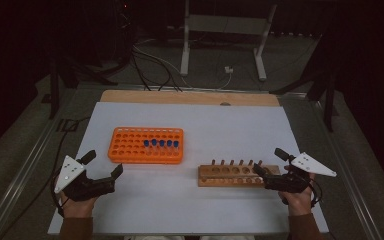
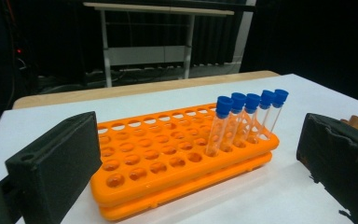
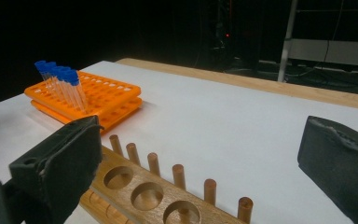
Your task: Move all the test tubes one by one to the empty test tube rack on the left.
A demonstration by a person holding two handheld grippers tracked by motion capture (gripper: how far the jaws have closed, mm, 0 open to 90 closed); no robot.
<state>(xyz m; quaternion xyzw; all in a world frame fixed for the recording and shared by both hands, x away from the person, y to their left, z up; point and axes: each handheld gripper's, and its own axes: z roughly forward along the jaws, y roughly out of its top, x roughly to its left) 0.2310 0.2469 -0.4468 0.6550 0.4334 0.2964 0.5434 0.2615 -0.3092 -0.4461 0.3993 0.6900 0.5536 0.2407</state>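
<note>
An orange tube rack (image 1: 130, 146) lies left of centre on the white sheet, with several blue-capped clear tubes (image 1: 161, 144) standing upright in its right half. A wooden rack (image 1: 230, 176) with round holes and a row of pegs lies to its right. My left gripper (image 1: 105, 163) is open at the near left, pointing at the orange rack (image 2: 168, 163); its black fingers (image 2: 56, 163) frame the tubes (image 2: 242, 121) with nothing between them. My right gripper (image 1: 269, 161) is open at the wooden rack's (image 3: 144, 186) right end, one of its fingers (image 3: 60, 163) over the wood.
The white sheet (image 1: 205, 125) covers a wooden table whose bare far edge (image 1: 190, 97) shows. Beyond it stand a white metal frame (image 1: 225, 30) and cables (image 1: 150, 65) on a dark floor. Metal rails run along both table sides.
</note>
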